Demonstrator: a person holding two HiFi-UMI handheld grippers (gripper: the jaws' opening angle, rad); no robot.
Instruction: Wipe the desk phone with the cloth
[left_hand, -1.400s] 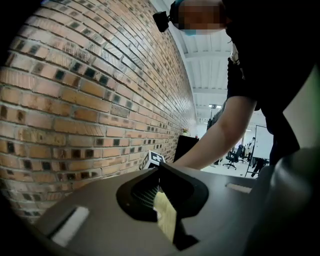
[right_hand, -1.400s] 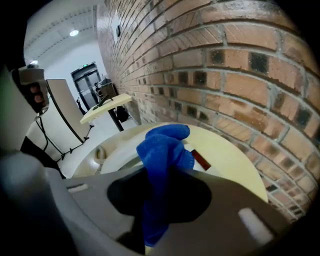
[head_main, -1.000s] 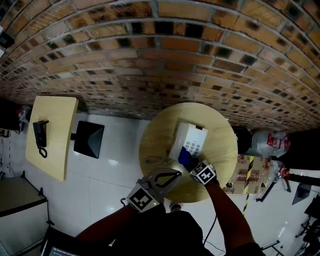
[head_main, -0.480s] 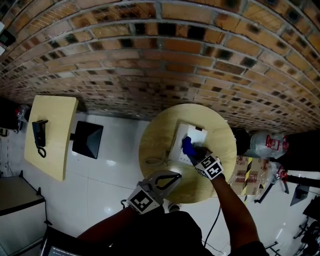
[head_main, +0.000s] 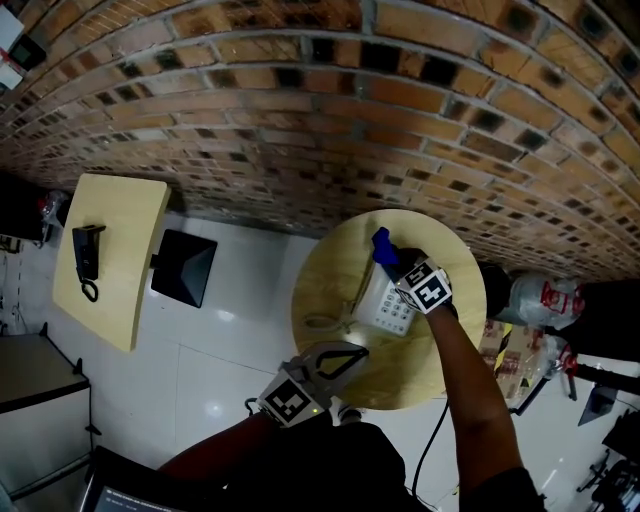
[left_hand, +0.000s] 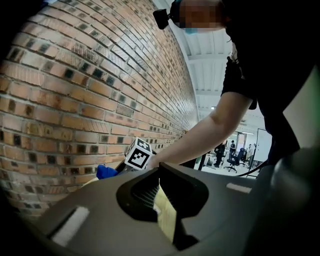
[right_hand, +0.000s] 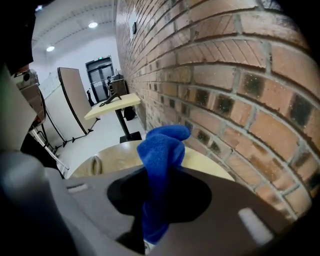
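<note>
Gripping the blue cloth in its jaws, the right gripper holds it at the far end of the white desk phone, which lies on the round bench. The left gripper hangs at the bench's near edge, jaws together and empty.

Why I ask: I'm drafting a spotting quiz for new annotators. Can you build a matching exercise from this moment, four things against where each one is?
Things:
1. blue cloth
2. desk phone
3. black handset
4. left gripper

Places:
A. on the rectangular table at the left of the head view
B. in the person's hand, at the near edge of the round table
C. lying on the round table
D. clamped in the right gripper

Pairs: 1-D, 2-C, 3-A, 4-B.
</note>
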